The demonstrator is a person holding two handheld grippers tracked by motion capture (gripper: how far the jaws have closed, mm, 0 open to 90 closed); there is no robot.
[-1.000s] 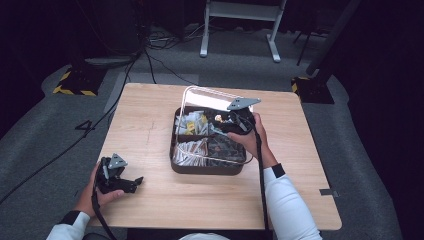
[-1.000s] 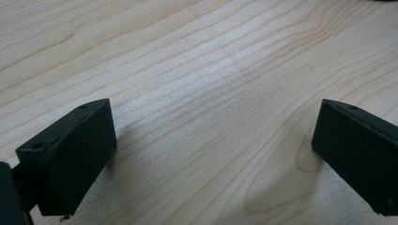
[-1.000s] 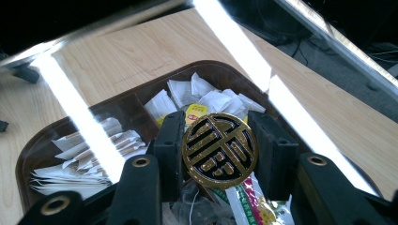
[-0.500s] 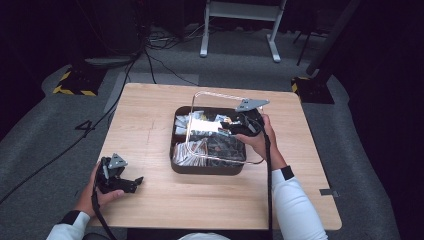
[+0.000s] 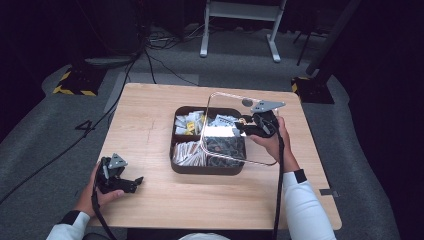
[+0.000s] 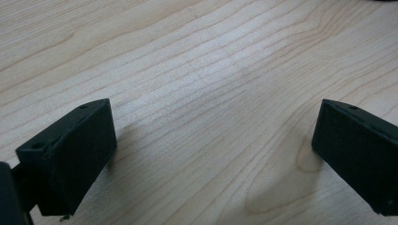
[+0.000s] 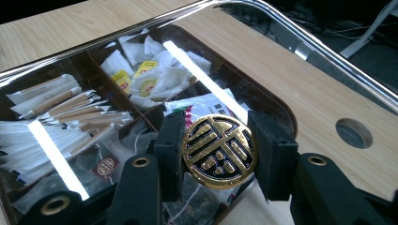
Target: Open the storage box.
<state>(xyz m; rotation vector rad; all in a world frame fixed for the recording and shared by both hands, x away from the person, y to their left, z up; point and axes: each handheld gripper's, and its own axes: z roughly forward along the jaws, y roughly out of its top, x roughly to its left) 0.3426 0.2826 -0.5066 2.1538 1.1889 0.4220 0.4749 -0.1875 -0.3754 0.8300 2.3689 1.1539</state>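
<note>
A dark brown box (image 5: 207, 169) with several compartments sits mid-table, holding white sachets (image 7: 150, 79), paper stick packets (image 7: 61, 103) and tea bags. My right gripper (image 5: 245, 125) is shut on the round gold and black knob (image 7: 219, 151) of the box's clear lid (image 5: 227, 142). The lid hangs tilted above the box's right half, its rim (image 7: 300, 44) catching the light. My left gripper (image 5: 131, 183) rests at the table's front left, open, with only bare wood (image 6: 197, 70) between its fingers (image 6: 70, 154).
The wooden table (image 5: 150, 115) has a small round hole (image 7: 354, 133) near its right back corner. Cables (image 5: 125, 80) and a white metal stand (image 5: 240, 20) lie on the grey floor behind it. A yellow and black block (image 5: 75, 82) stands off the left back corner.
The right gripper has lifted the clear lid higher and carried it to the right, uncovering the box's left compartments. The left gripper has stayed put.
</note>
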